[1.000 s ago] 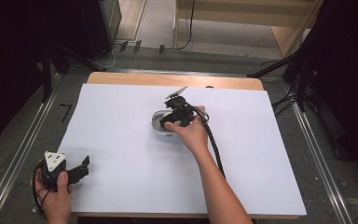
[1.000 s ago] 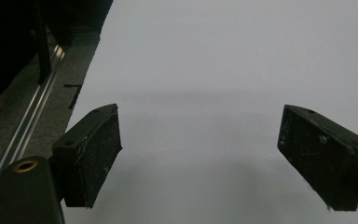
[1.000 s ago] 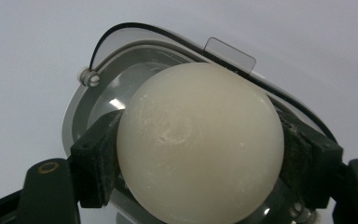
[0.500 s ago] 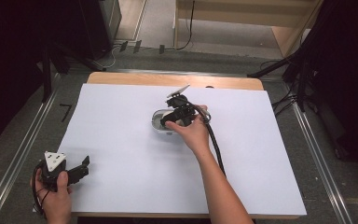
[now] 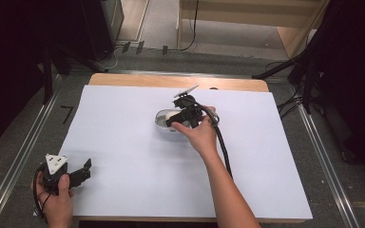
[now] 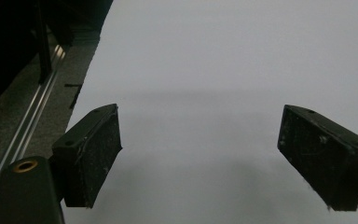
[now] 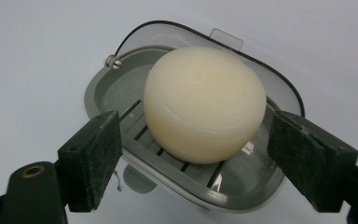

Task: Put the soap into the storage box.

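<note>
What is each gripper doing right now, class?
Left gripper: open, nothing between its fingers, over the white sheet.
Right gripper: open, just been opening; round cream soap bar sits free in the grey plastic soap dish.

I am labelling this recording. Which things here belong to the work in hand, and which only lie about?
In the work:
- soap, round and cream
- grey soap dish under it
- right tongs, open beside the soap

Lying about:
- left tongs, open over bare white sheet
- black cables beside the table

No legible txt anywhere.
</note>
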Demonstrator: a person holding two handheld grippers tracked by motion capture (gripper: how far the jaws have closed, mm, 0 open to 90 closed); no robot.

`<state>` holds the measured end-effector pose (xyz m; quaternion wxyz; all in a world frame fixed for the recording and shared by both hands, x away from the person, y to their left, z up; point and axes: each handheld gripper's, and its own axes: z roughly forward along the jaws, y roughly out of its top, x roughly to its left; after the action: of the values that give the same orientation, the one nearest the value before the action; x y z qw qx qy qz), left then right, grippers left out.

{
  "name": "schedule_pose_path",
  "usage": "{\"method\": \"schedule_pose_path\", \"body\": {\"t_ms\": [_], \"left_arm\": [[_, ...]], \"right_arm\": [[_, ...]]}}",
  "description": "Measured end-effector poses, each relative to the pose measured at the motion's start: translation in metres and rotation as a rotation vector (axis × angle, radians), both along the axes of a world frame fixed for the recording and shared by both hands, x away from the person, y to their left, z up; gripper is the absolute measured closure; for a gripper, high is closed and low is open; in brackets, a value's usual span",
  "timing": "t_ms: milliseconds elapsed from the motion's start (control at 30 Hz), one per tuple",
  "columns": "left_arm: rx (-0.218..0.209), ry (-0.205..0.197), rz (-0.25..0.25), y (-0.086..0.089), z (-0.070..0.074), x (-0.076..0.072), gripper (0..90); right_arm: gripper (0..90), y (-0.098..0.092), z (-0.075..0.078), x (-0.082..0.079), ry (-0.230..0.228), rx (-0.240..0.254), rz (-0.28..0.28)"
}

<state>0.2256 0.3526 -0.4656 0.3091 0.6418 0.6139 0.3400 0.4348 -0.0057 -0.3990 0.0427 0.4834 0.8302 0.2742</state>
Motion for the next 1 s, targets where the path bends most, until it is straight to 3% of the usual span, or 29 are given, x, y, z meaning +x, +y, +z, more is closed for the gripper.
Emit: {"method": "schedule_pose_path", "body": {"t_ms": [400, 1000], "left_arm": [[-0.001, 0.000, -0.003, 0.000, 0.000, 0.000, 14.2], [0.006, 0.001, -0.001, -0.001, 0.000, 0.000, 14.2]], "right_arm": [[18.6, -0.011, 0.007, -0.011, -0.020, 0.015, -0.004], [18.7, -0.041, -0.003, -0.022, -0.011, 0.026, -0.044]]}}
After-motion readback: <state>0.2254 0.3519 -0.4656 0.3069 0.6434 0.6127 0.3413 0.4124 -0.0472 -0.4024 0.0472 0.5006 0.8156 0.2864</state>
